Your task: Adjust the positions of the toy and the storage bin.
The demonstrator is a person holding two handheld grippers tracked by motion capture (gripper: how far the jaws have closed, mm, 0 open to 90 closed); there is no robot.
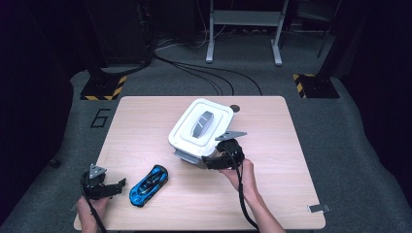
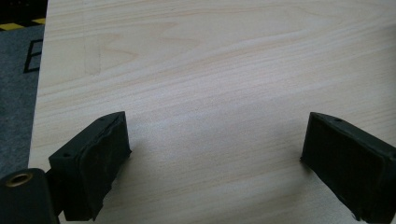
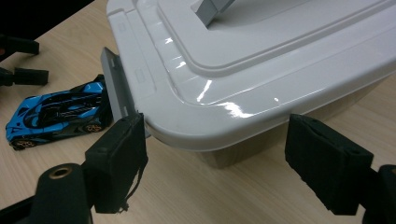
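Note:
A white lidded box (image 1: 199,127) stands mid-table, turned at an angle, with a grey handle (image 1: 202,122) on its lid and a grey latch (image 1: 187,157) hanging at its near end. My right gripper (image 1: 210,162) is at the box's near corner. In the right gripper view its jaws (image 3: 215,140) stand open on either side of that corner of the box (image 3: 261,70), not pressing it, with the latch (image 3: 114,84) just beyond the left jaw. A blue toy car (image 1: 148,185) (image 3: 56,114) lies near the front left. Beside the car my left gripper (image 1: 119,187) (image 2: 217,126) rests open over bare wood.
The table's left edge (image 2: 37,107) lies close to my left gripper. A small dark round spot (image 1: 235,108) sits at the far edge behind the box. A grey clip (image 1: 318,208) is on the near right corner. Cables and hazard-striped stand bases (image 1: 103,89) are on the floor beyond.

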